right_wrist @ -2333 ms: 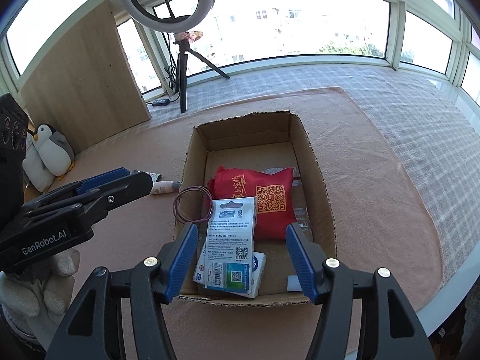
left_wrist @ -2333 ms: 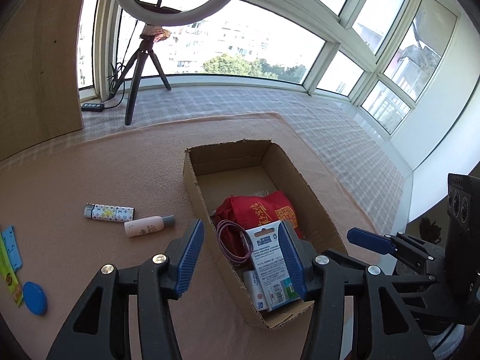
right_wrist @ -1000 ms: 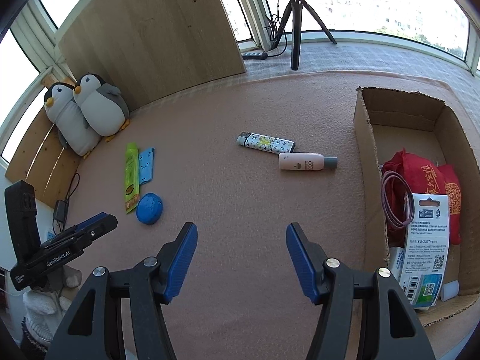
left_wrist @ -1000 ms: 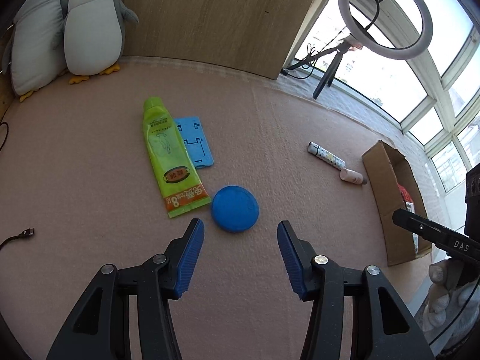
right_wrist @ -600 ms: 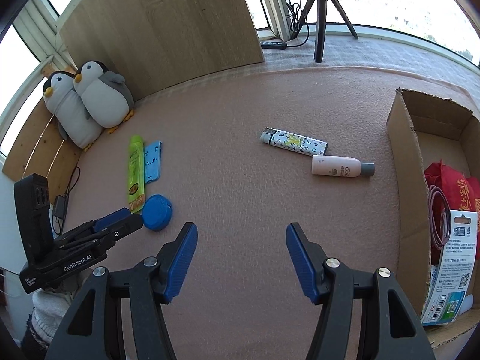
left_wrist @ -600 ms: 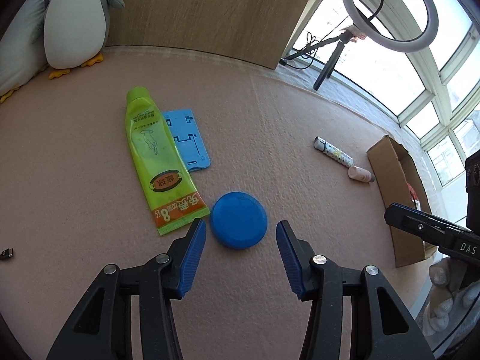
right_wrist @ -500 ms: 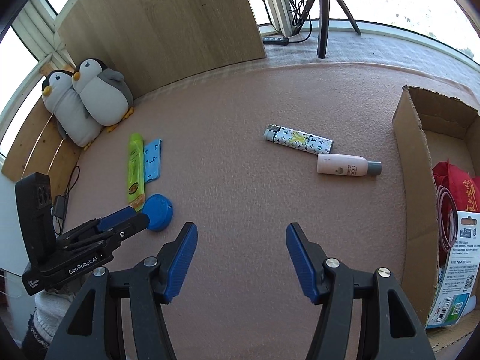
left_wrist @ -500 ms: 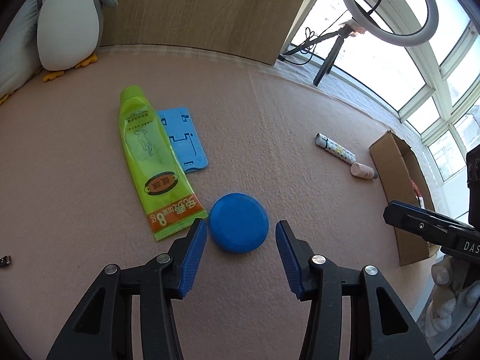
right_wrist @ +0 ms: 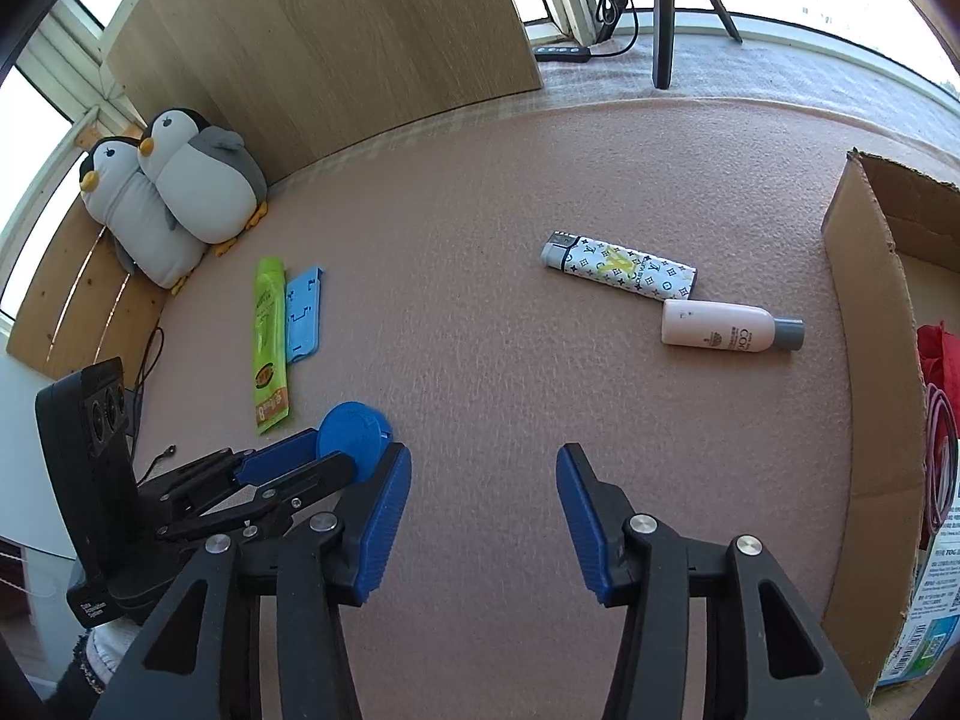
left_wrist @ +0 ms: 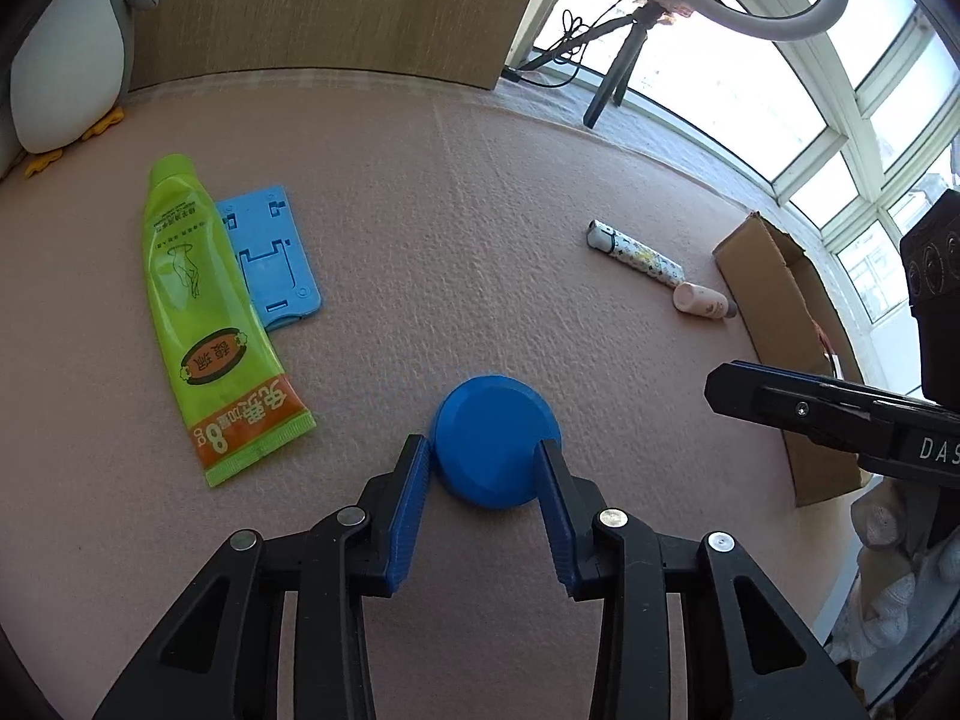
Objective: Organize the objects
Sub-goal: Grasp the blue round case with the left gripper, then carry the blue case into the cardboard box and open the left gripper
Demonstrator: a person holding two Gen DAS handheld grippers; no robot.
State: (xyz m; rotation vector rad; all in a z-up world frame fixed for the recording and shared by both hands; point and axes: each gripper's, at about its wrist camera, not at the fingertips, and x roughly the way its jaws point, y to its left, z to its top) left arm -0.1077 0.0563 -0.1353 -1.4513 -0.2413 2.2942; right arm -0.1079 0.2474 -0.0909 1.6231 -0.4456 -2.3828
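Both wrist views look down close — sharing the blue disc [left_wrist: 497, 440] [right_wrist: 354, 427].

cardboard box [right_wrist: 870, 396] cropped, blue disc [right_wrist: 354, 429] half-hidden

Our left gripper [left_wrist: 483, 455] is low over the mat, its blue-padded jaws apart and straddling the blue round lid [left_wrist: 497, 438]. Our right gripper [right_wrist: 483, 465] hangs higher with jaws spread wide, nothing between them. A white-gloved hand [left_wrist: 900, 546] holds it.

Bright daylight from blown-out windows [left_wrist: 774, 90], sharp centre, fisheye-bent edges
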